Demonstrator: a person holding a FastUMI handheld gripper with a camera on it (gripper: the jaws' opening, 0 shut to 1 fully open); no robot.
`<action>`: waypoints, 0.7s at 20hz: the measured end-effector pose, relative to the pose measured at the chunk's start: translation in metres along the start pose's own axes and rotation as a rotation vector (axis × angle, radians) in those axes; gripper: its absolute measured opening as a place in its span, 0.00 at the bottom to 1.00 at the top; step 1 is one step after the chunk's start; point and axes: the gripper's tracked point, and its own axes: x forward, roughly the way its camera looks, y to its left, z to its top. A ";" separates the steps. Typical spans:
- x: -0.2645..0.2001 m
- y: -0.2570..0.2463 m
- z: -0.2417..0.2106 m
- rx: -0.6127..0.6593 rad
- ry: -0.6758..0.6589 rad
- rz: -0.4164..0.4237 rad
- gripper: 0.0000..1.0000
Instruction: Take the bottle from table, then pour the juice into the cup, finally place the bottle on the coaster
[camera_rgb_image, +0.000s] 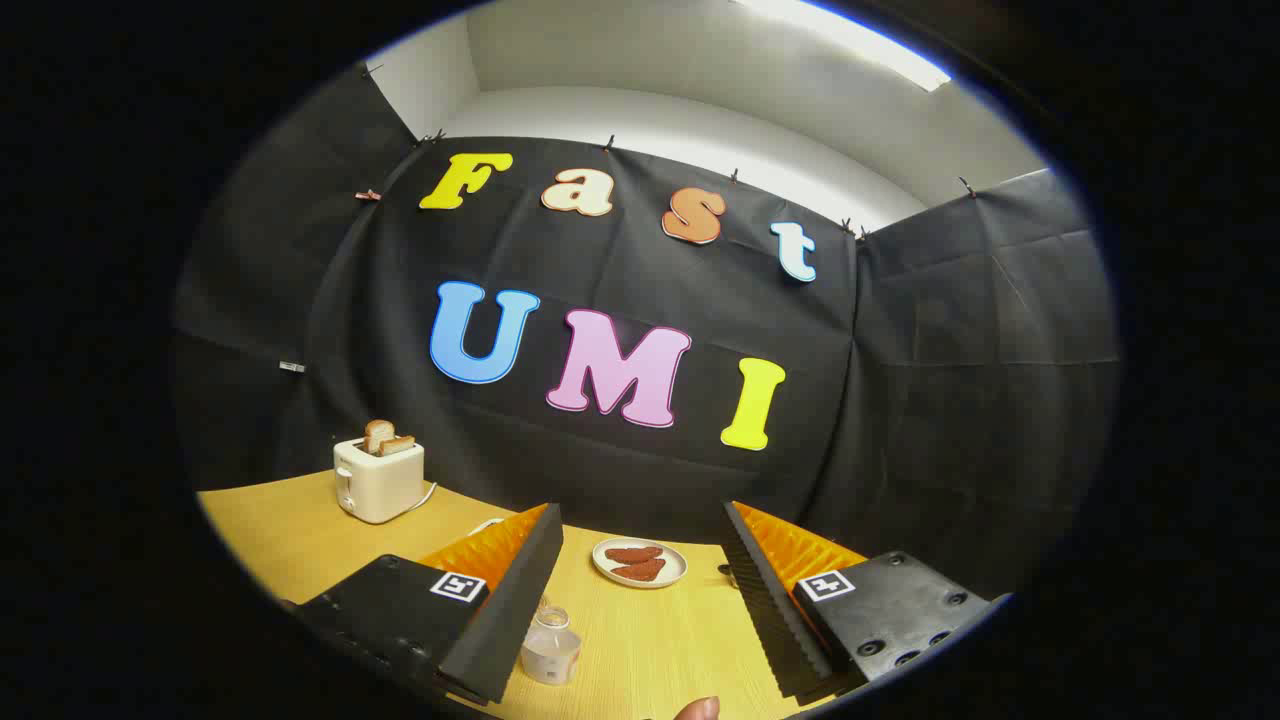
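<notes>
Bottle: a small clear bottle (550, 648) stands on the bench (290, 530), close beside the inner face of your left finger (510, 600) and low between the two fingers.
Axis: it looks upright, neck up, so its long axis runs straight up from the bench; the view warps shapes too much to rule out a slight lean.
Tongs: your tongs (640, 610) stand wide, nothing between the pads, and both fingers are clear of the bottle.
Key relation: the bottle sits off-centre toward the left finger, with far more gap on the right finger's (765, 600) side. You probably need to shift left and down so it lies midway before closing.
Stage: the first step, taking the bottle, is not yet done.
Plate: a white plate (640, 562) with two brownish pieces lies beyond the fingertips, further along the bench.
Toaster: a cream toaster (378, 480) with toast in its slots stands well off to the left, by the booth wall.
Fingertip: a fingertip (697, 709) pokes in just below the gap.
</notes>
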 end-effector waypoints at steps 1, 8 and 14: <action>-0.001 0.001 0.000 0.002 -0.002 0.002 0.97; -0.001 0.002 -0.001 -0.003 -0.008 0.017 0.97; -0.001 0.003 0.000 -0.008 -0.014 0.027 0.97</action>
